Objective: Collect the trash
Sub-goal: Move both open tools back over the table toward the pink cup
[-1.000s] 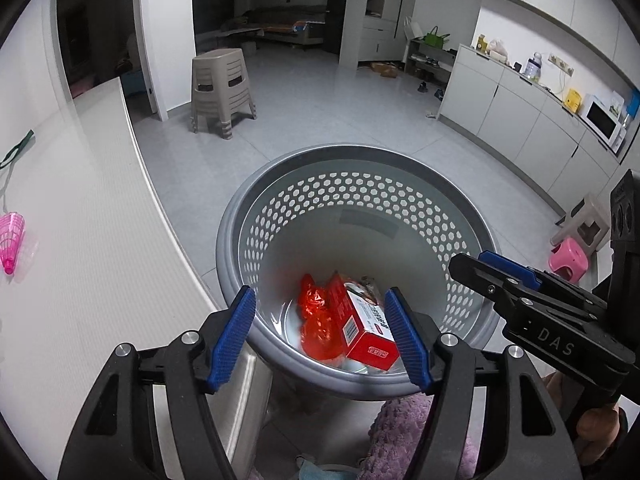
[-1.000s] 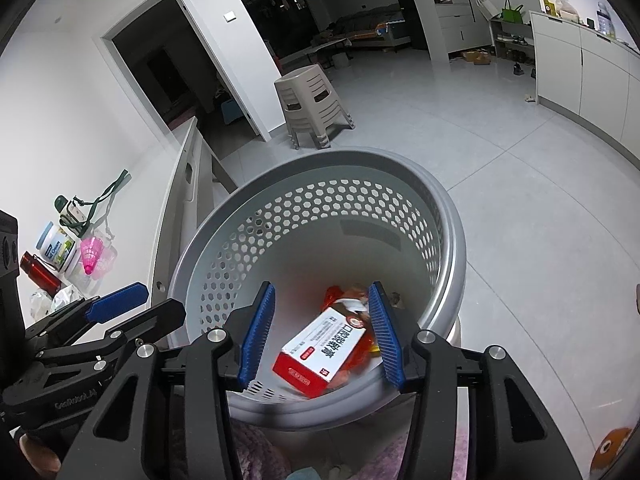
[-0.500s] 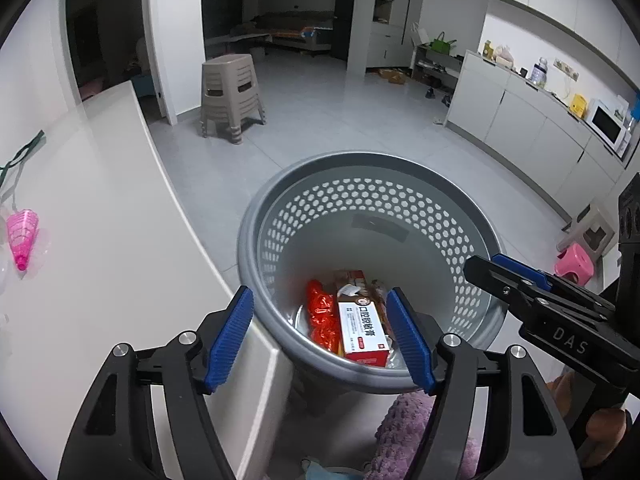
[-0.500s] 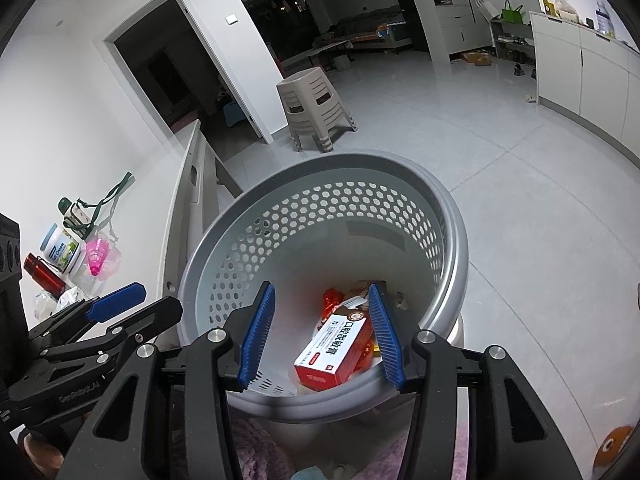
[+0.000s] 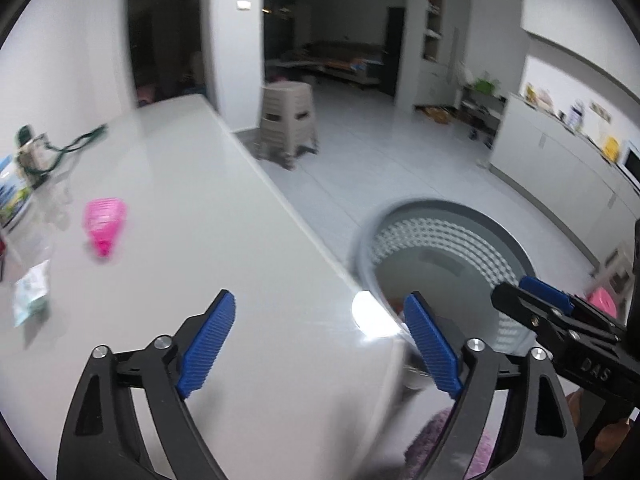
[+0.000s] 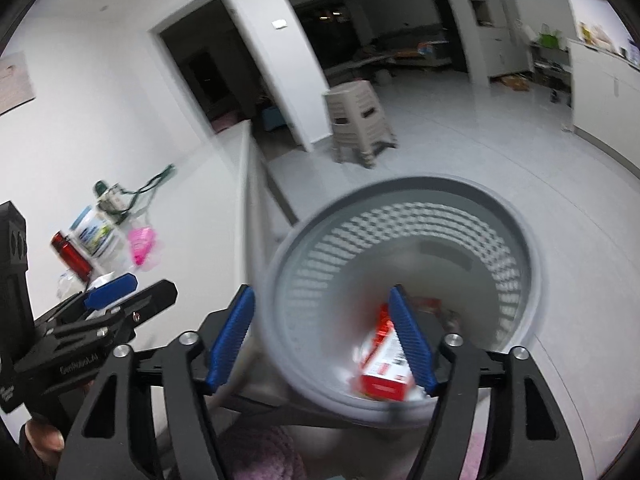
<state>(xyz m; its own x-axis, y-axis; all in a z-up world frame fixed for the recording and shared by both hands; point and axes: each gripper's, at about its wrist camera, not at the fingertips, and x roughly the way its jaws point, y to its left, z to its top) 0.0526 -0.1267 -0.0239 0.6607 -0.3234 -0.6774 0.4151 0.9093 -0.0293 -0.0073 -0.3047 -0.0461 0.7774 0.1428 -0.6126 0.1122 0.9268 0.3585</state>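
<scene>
A grey perforated basket [image 6: 520, 248] stands on the floor beside the white counter; it also shows in the left wrist view [image 5: 492, 232]. A red and white box [image 6: 384, 364] and red wrappers lie inside it. My left gripper [image 5: 320, 344] is open and empty above the white counter [image 5: 200, 240]. My right gripper [image 6: 320, 340] is open and empty above the basket's near rim. A pink plastic piece [image 5: 105, 222] and a pale green packet [image 5: 30, 298] lie on the counter to the left.
A red bottle [image 6: 72, 258], a round tub [image 6: 90, 232] and a green-strapped item [image 6: 116, 196] stand at the counter's far left by the wall. A beige stool [image 5: 288, 126] stands on the floor. White cabinets [image 5: 560, 168] line the right.
My left gripper has swung left from above the basket to over the counter. My right gripper has also shifted left, so the basket sits further right. Both views are blurred by motion.
</scene>
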